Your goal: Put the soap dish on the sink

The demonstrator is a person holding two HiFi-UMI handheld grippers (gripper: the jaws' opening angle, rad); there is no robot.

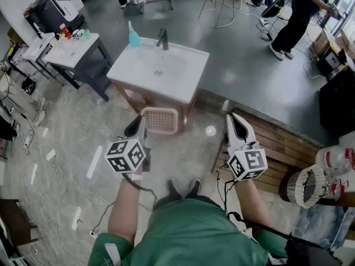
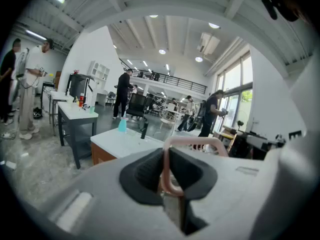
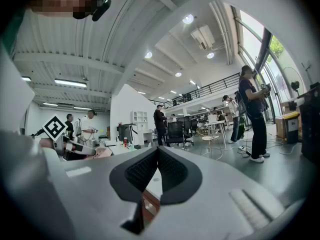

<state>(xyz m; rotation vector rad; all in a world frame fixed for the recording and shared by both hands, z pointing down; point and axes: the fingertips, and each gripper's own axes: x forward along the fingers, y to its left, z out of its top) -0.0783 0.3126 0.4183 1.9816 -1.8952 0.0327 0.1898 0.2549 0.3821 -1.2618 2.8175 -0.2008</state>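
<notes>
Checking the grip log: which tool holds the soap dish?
The left tool: its jaws pinch the rim of the pink soap dish. The right tool is shut, with nothing between its jaws.

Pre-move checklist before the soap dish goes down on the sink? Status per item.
1. Grip: the left claw pinches the rim of the soap dish between its pads. Ok.
2. Landing spot: the sink has bare flat rim around the basin. Ok.
3. Obstacles: the blue bottle and the tap stand at the back edge, away from the near side. Ok.
4. Dish over the sink: it hangs short of the near edge. Not ok.
5. Right claw: shut, empty, off to the side. Ok.
</notes>
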